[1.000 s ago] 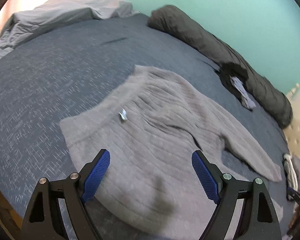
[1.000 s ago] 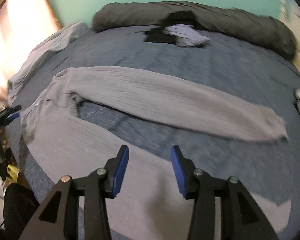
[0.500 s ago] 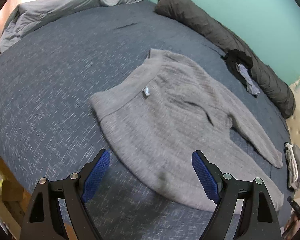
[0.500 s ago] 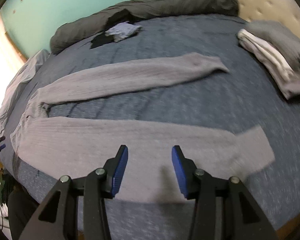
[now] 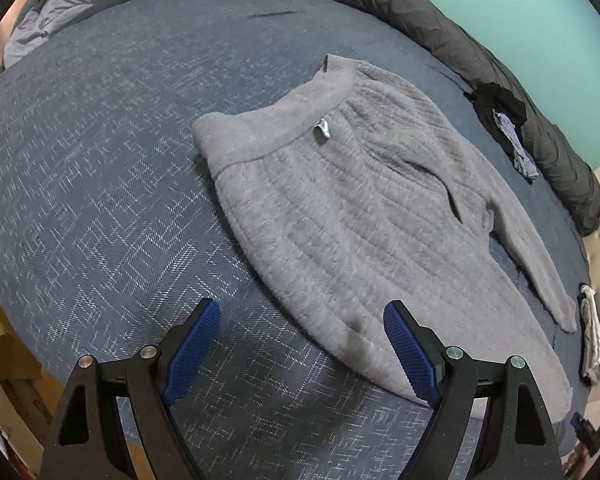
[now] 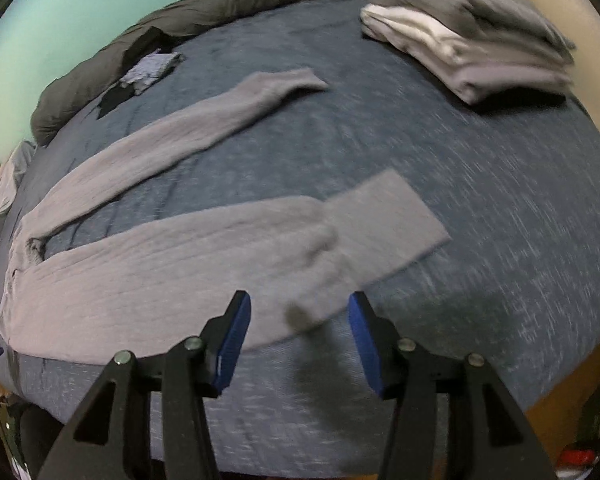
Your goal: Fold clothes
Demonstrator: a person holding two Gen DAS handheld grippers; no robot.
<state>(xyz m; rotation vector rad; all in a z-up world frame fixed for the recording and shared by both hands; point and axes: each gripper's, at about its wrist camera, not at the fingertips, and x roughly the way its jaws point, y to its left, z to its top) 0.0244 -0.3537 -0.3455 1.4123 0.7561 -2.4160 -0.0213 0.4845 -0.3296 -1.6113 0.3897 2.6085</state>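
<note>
Ahead of our left gripper (image 5: 302, 344), whose jaws are standing wide apart with nothing between them, the grey sweater (image 5: 340, 216) is lying flat on the blue bed (image 5: 100, 160), its hem edge just beyond the right jaw. Our right gripper (image 6: 300, 336) is hovering above the sweater's near sleeve (image 6: 228, 256), its jaws opening and gripping nothing. Beyond and right of those jaws, a stack of folded clothes (image 6: 472, 44) is sitting.
</note>
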